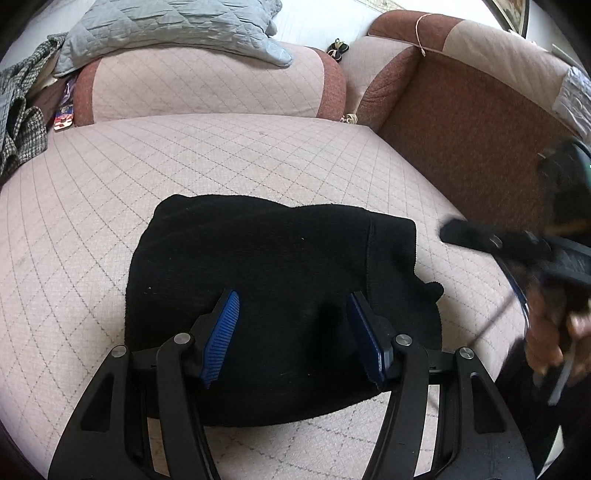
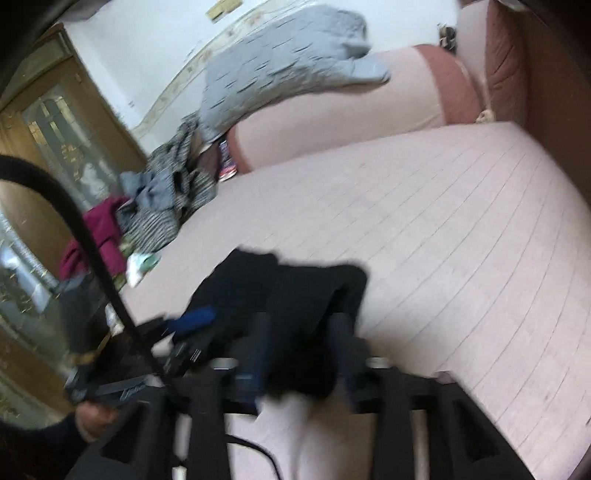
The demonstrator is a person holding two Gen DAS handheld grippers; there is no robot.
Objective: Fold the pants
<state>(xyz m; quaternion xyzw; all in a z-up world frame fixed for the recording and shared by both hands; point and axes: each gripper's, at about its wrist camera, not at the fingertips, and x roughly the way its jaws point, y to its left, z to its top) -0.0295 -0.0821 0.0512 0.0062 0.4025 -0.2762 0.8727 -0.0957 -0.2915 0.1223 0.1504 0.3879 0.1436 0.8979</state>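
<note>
The wide pink quilted sofa seat point(image 1: 258, 155) with rust-red cushions fills both views. At six o'clock on it lies the black fleece pants point(image 1: 280, 295), already folded into a compact bundle, one small flap sticking out at its four o'clock corner. A grey quilted blanket point(image 1: 166, 33) drapes the backrest at eleven o'clock.

The left gripper point(image 1: 293, 332), black with blue ribbed pads, hovers over the bundle's near half, jaws spread wide and empty. The right gripper point(image 2: 301, 354) is badly blurred; cloth sits between its fingers, but whether they press it I cannot tell.

The folding looks near its end. The next move likely calls for tucking the stray flap and flattening the bundle.
</note>
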